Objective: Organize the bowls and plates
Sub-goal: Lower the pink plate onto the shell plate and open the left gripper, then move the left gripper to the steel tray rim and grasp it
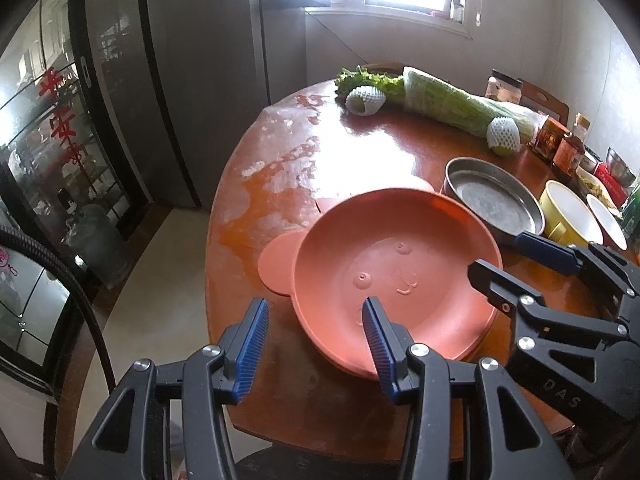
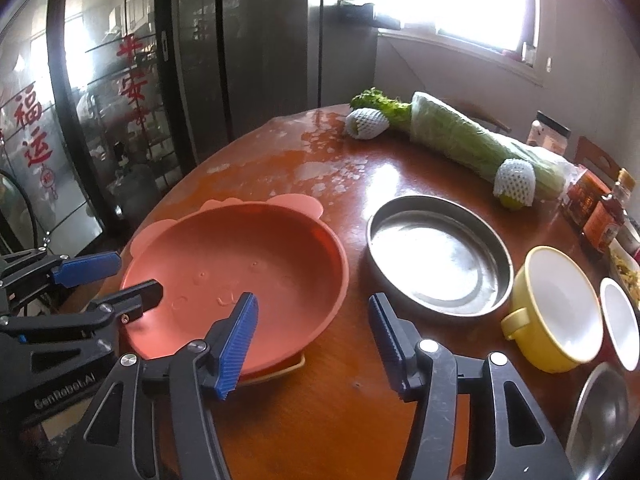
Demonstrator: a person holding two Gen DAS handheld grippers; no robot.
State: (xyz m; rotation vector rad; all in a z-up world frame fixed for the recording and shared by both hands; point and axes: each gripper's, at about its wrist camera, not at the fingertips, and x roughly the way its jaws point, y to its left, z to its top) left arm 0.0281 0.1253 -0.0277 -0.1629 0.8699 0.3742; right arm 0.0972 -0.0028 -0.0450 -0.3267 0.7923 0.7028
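Note:
A pink bear-faced plate [image 1: 392, 276] [image 2: 240, 272] lies on top of a low stack of similar plates near the round table's front edge. My left gripper [image 1: 316, 340] [image 2: 138, 274] is open across the plate's near-left rim, one finger over the dish and one outside it, pads clear of the rim. Across the opposite rim my right gripper [image 2: 312, 336] [image 1: 496, 256] also stands open, its left finger over the plate and its right finger above bare table. To the right sit a steel pan [image 2: 440, 256], a yellow bowl [image 2: 556, 308] and a small white bowl [image 2: 620, 320].
The wooden table [image 2: 320, 420] also carries a wrapped cabbage [image 2: 472, 140], lettuce, two fruits in foam nets and jars [image 2: 600, 220] along the far right. A steel bowl [image 2: 600, 420] sits at the front right. Glass cabinet doors stand to the left, beyond the table edge.

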